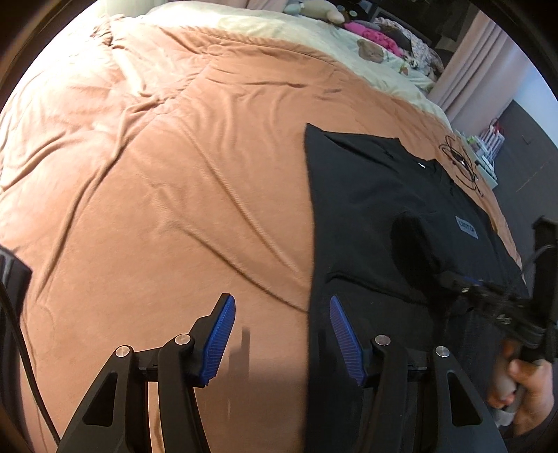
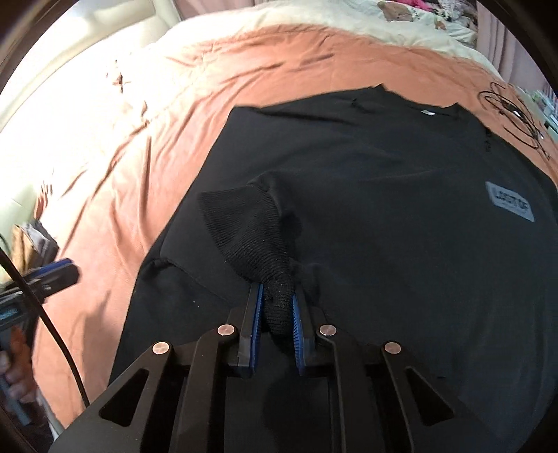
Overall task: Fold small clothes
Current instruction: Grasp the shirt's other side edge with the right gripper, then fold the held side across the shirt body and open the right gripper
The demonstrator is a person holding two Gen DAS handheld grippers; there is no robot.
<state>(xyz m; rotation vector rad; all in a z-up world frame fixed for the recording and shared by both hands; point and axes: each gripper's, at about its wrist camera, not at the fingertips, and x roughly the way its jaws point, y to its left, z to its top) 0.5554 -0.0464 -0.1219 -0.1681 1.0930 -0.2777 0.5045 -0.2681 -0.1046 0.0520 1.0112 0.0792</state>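
A black sweatshirt (image 2: 383, 167) with a grey chest label (image 2: 510, 205) lies spread on the orange-brown bedcover (image 1: 157, 195). My right gripper (image 2: 276, 291) is shut on the ribbed cuff (image 2: 251, 223) of one sleeve and holds it folded over the body of the shirt. In the left wrist view the sweatshirt (image 1: 366, 195) lies to the right. My left gripper (image 1: 280, 299) is open and empty, its right finger over the shirt's left edge, its left finger over the bare cover. The right gripper also shows in the left wrist view (image 1: 470, 289).
A tangled black cable (image 2: 512, 111) lies on the bedcover beyond the shirt's collar. Cream bedding (image 1: 279, 31) and soft toys (image 1: 369, 48) are at the far end of the bed. A curtain (image 1: 477, 62) hangs at the right.
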